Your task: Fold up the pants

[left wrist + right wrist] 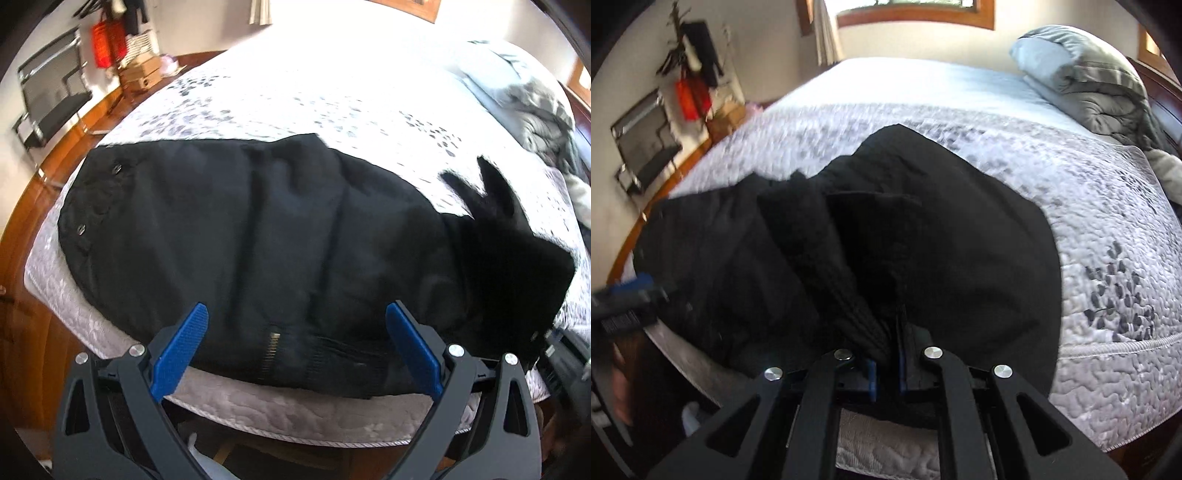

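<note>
Pants (258, 236) lay spread flat on the bed (332, 103) near its front edge in the left wrist view, black and soft. They looked floppy and fairly thick, so they would bend and sag when lifted; a good place to grab seemed to be an edge or a corner of the cloth. The left tongs (295, 354) stood wide open just above the near edge by the zipper (271, 350), holding nothing. In the right wrist view, the pants (960, 258) were bunched up and lifted at one end. The right tongs (886, 373) were squeezed tight on a thick fold of that black cloth.
</note>
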A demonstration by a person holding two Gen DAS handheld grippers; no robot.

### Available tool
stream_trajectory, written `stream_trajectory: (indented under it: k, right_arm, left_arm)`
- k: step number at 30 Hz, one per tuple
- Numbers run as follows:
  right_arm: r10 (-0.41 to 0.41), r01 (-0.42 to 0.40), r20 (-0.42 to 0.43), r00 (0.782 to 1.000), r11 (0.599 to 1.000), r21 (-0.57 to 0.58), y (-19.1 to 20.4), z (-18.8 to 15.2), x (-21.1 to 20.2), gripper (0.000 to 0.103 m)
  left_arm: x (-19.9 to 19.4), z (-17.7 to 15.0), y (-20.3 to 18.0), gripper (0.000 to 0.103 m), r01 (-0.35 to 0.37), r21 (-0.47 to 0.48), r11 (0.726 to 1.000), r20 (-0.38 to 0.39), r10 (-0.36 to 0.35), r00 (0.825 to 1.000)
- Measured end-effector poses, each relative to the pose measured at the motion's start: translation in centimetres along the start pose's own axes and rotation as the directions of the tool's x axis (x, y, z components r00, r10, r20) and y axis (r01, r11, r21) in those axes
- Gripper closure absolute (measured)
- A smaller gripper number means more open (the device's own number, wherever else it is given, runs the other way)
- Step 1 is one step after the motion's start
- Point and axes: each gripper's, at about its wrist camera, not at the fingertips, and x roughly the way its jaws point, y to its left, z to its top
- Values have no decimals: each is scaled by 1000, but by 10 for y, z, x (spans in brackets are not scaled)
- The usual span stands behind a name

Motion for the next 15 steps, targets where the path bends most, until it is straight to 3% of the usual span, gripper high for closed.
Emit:
stream_trajectory:
  k: [6,8,15]
  right_arm:
    - [7,-11,-49,999,998,-68,23,-17,18,90]
    - [27,-32,-58,998,996,-80,27,-24,20,78]
    - [135,-139,-83,987,990,-39,21,-38,12,61]
  left_arm:
    - [8,-2,12,6,25,-53,998,-36,-27,999]
    - [12,-3,10,6,27,-42,999,-43,-29,999]
    - [21,-7,9,6,29,-34,999,-66,-31,997]
